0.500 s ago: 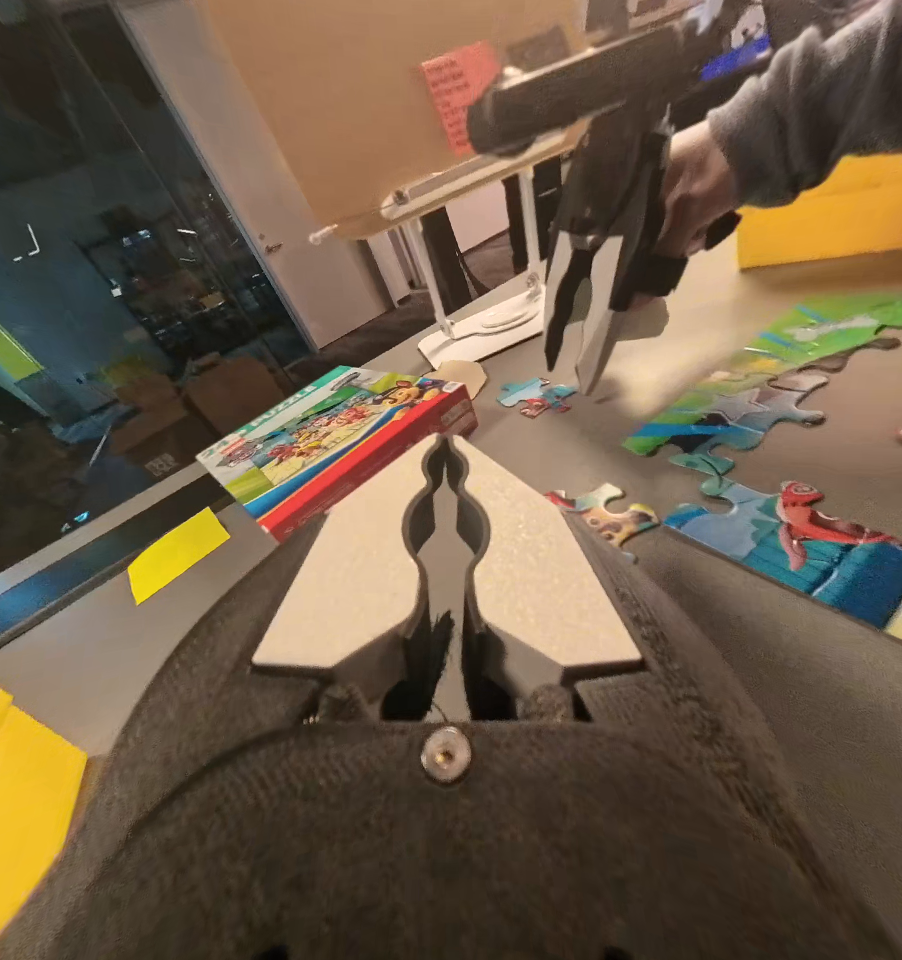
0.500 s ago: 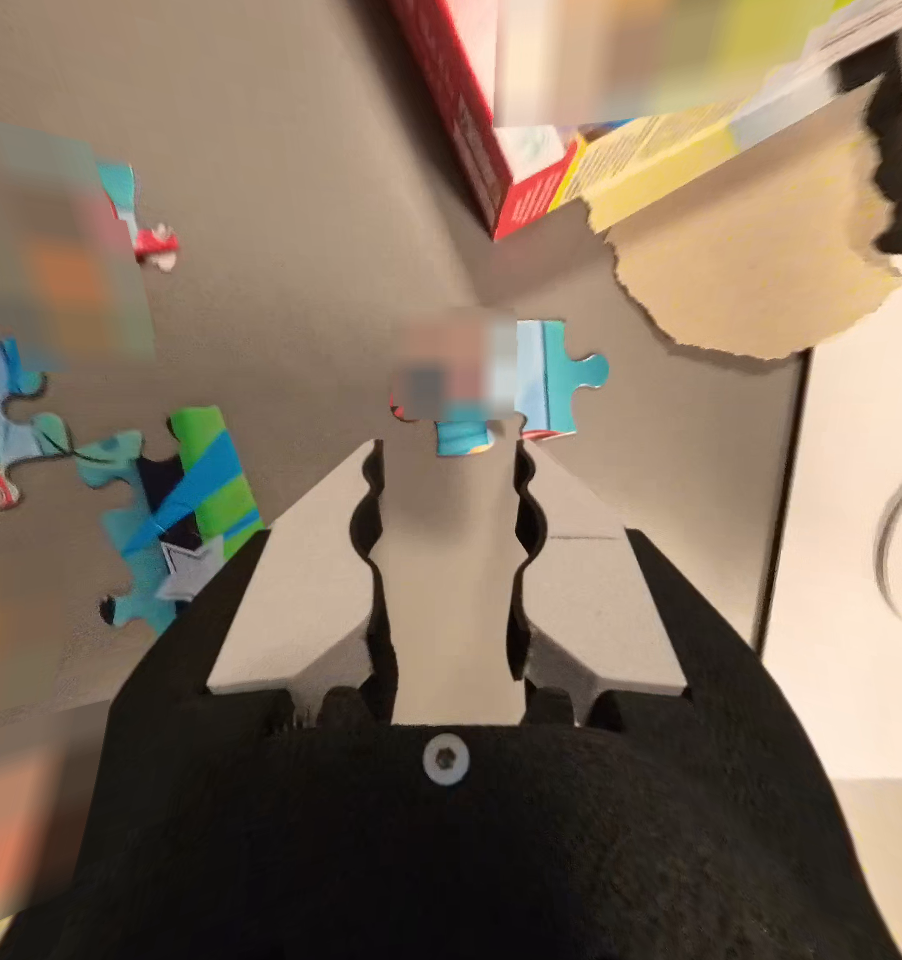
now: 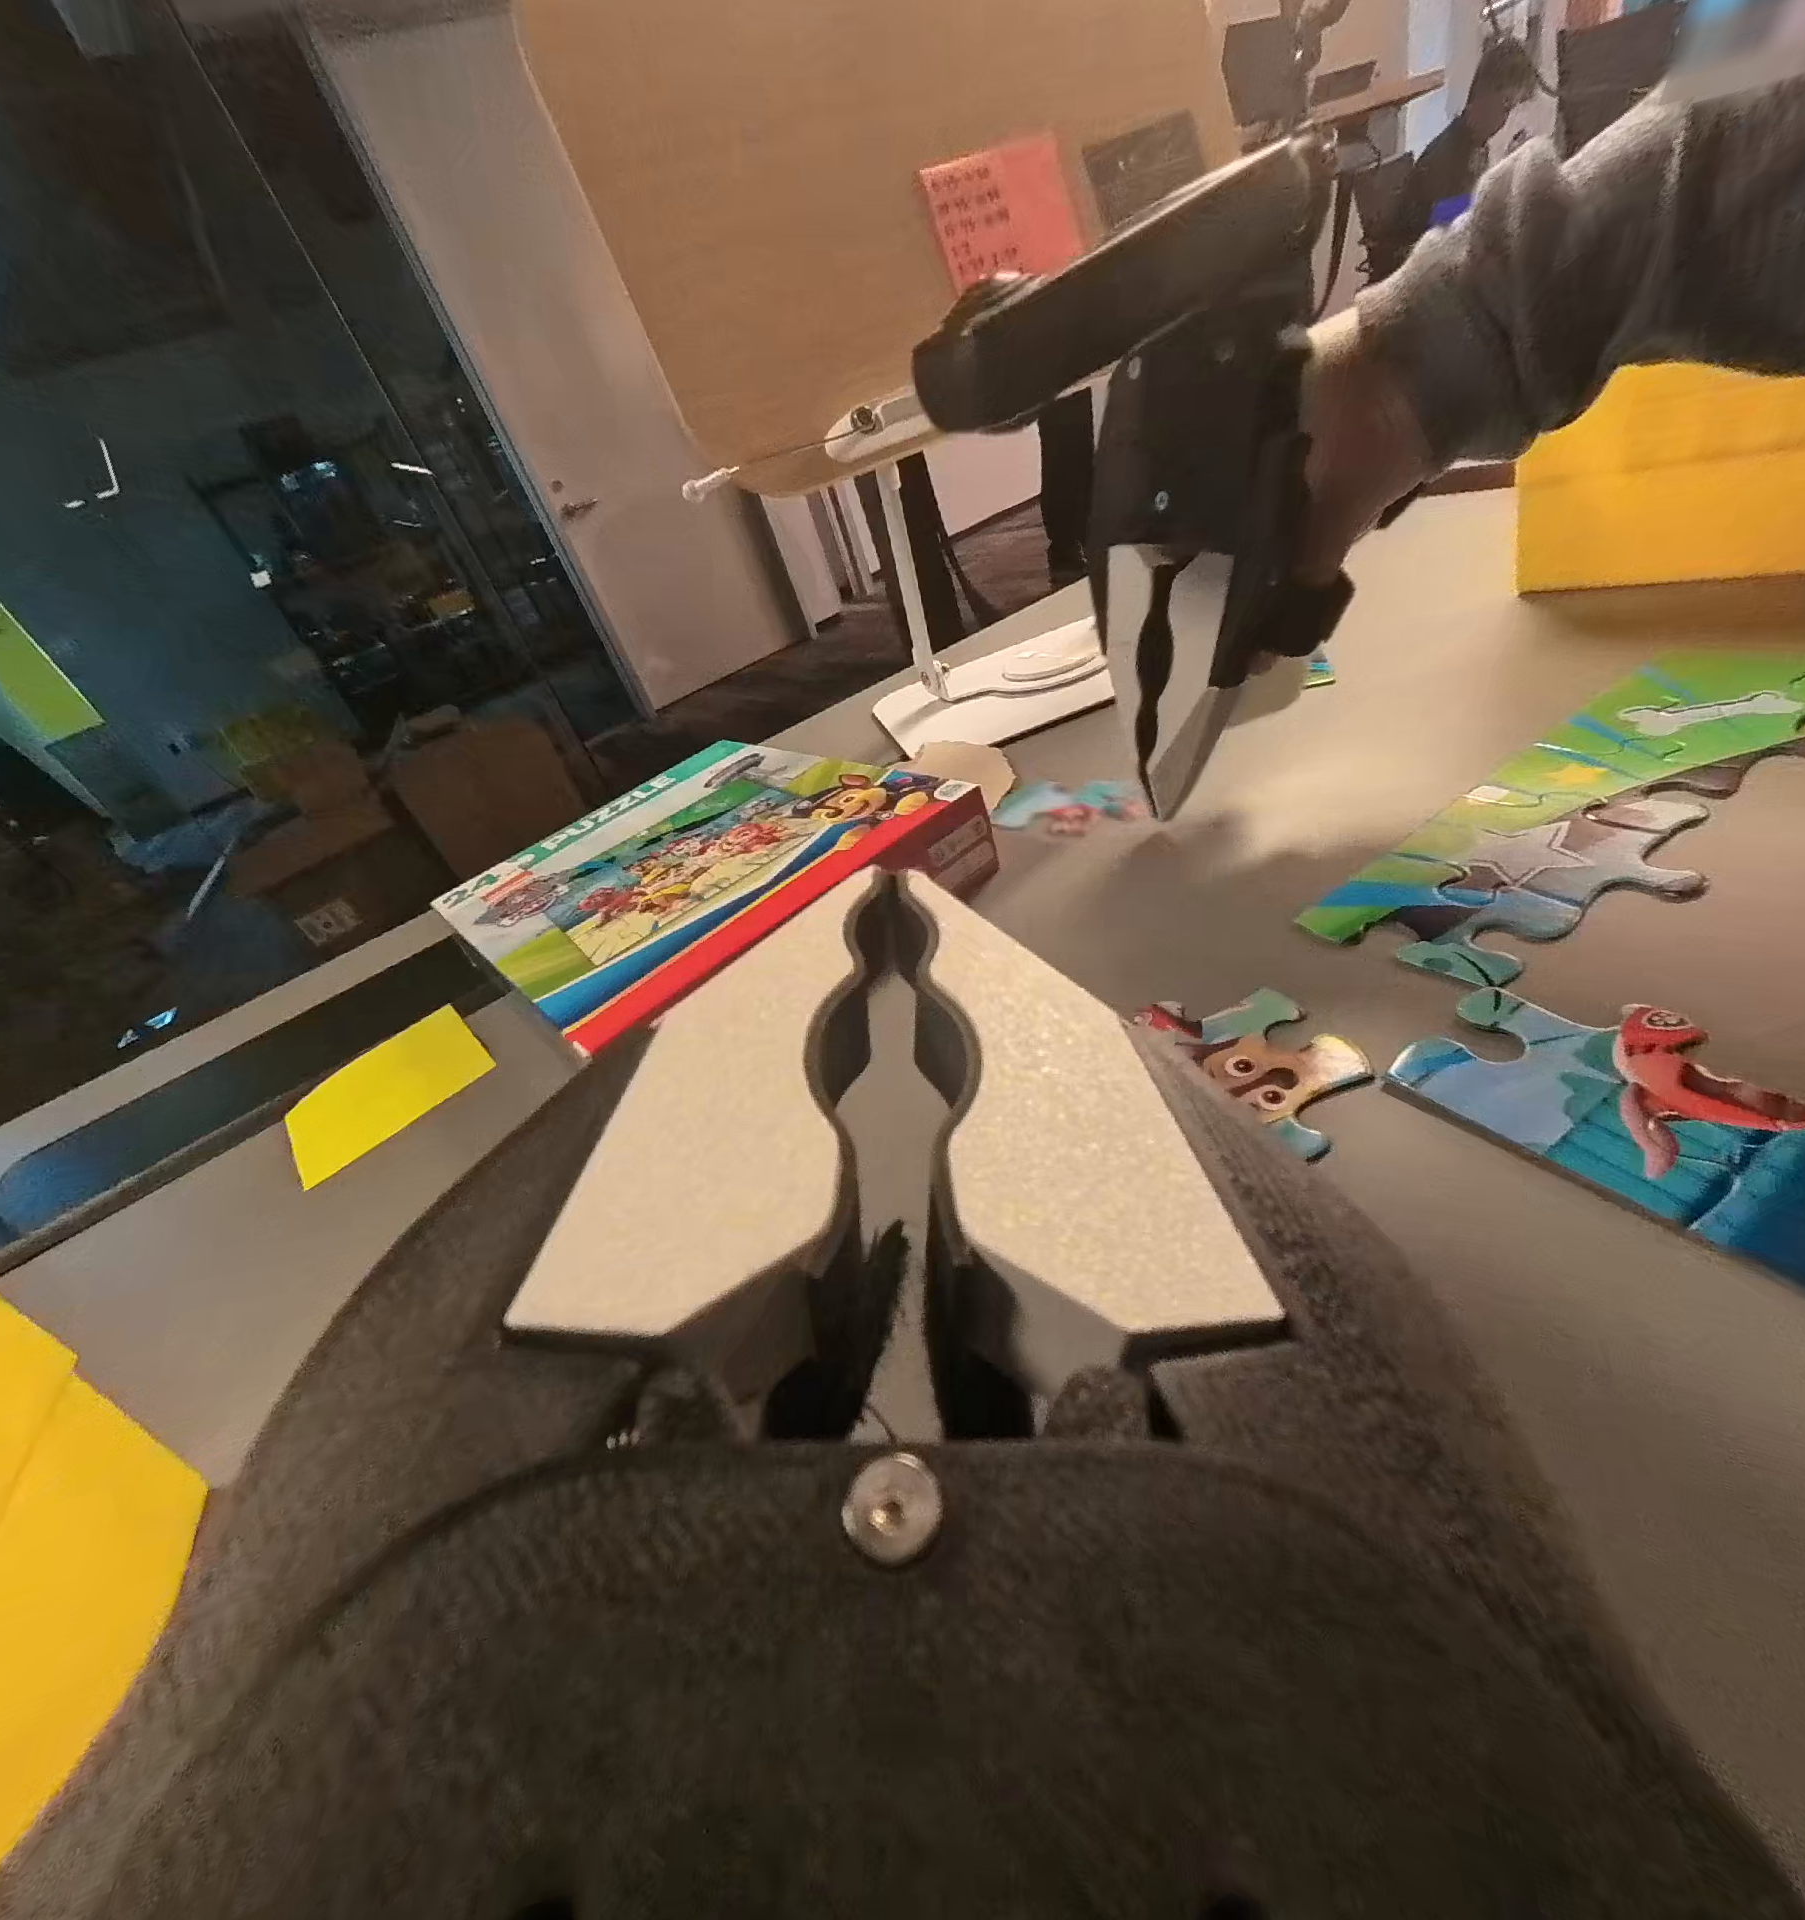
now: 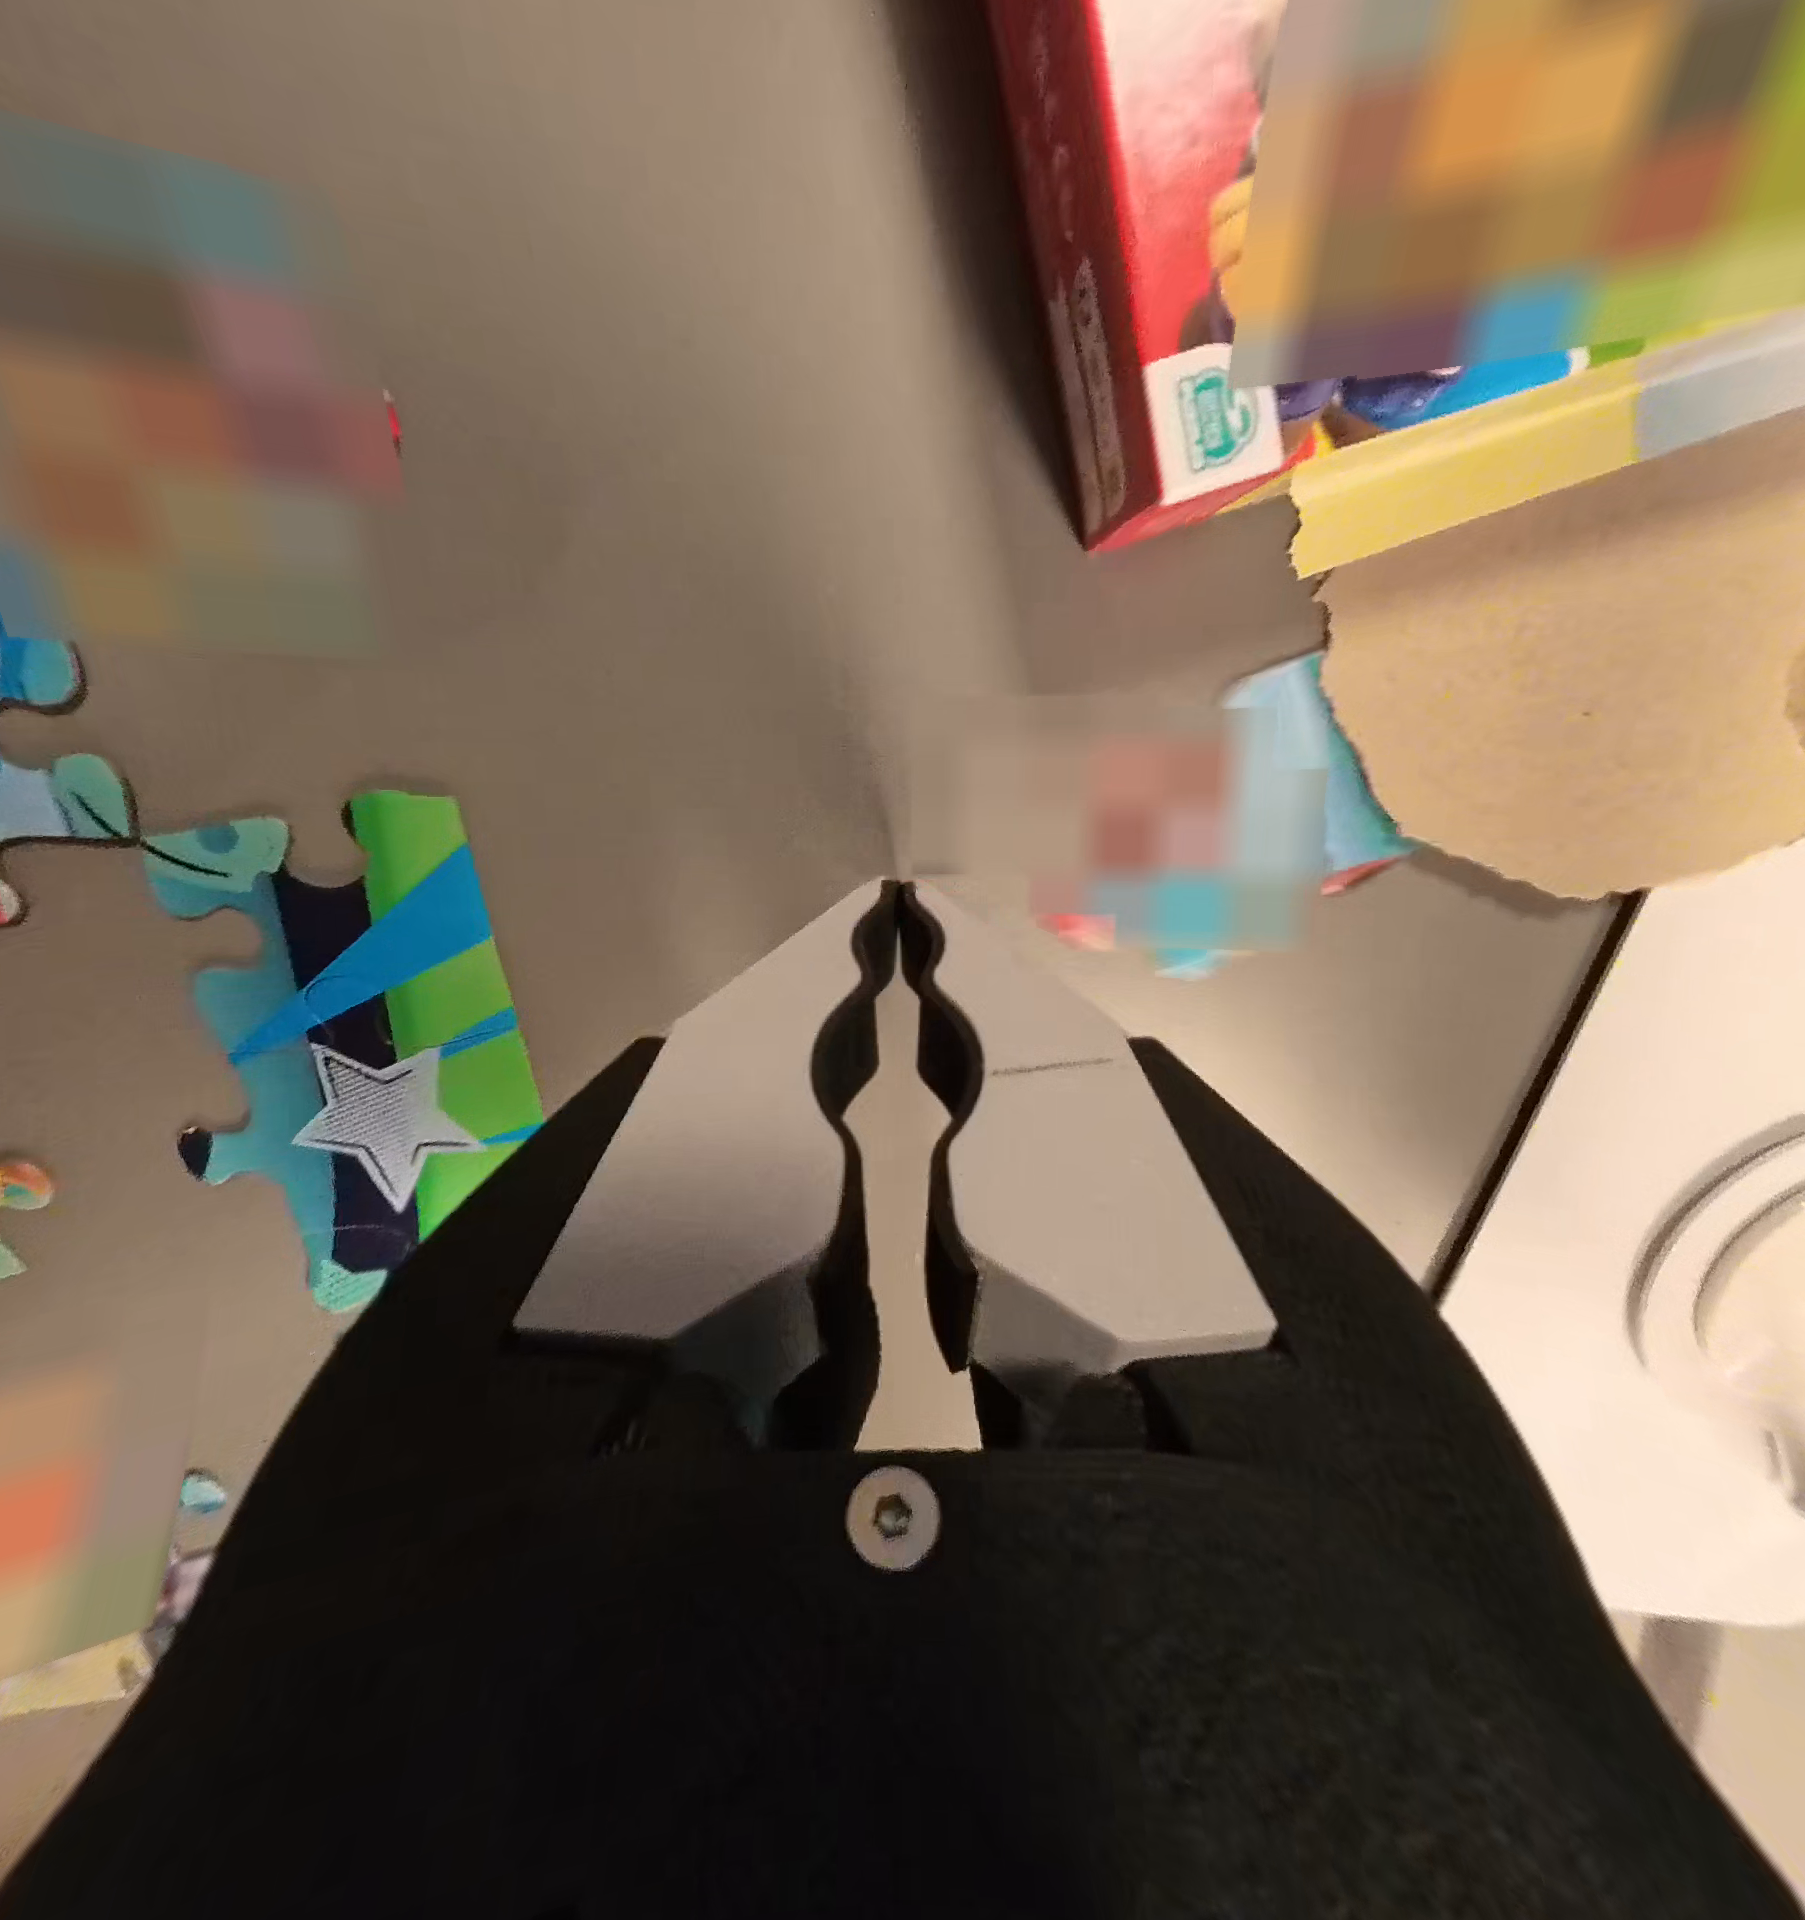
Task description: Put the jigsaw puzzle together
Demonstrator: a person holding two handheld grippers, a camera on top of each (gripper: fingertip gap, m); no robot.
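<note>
Pressing together on nothing, our grey-fingered right gripper point(image 4: 893, 885) hovered beside a loose teal-and-red cardboard puzzle piece point(image 3: 1069, 808). Our left gripper point(image 3: 890, 875) was likewise pinched empty near the red-edged puzzle box point(image 3: 711, 883).

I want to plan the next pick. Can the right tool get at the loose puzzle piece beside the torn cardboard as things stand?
Probably yes. The right tool hangs shut just beside the puzzle piece on bare table; only the torn cardboard overlaps its far edge.

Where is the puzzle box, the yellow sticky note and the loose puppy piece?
puzzle box point(image 3: 669, 873), left wrist view, on its picture lid.
yellow sticky note point(image 3: 389, 1091), left wrist view, on its middle.
loose puppy piece point(image 3: 1256, 1070), left wrist view, on the puppy's face.
</note>
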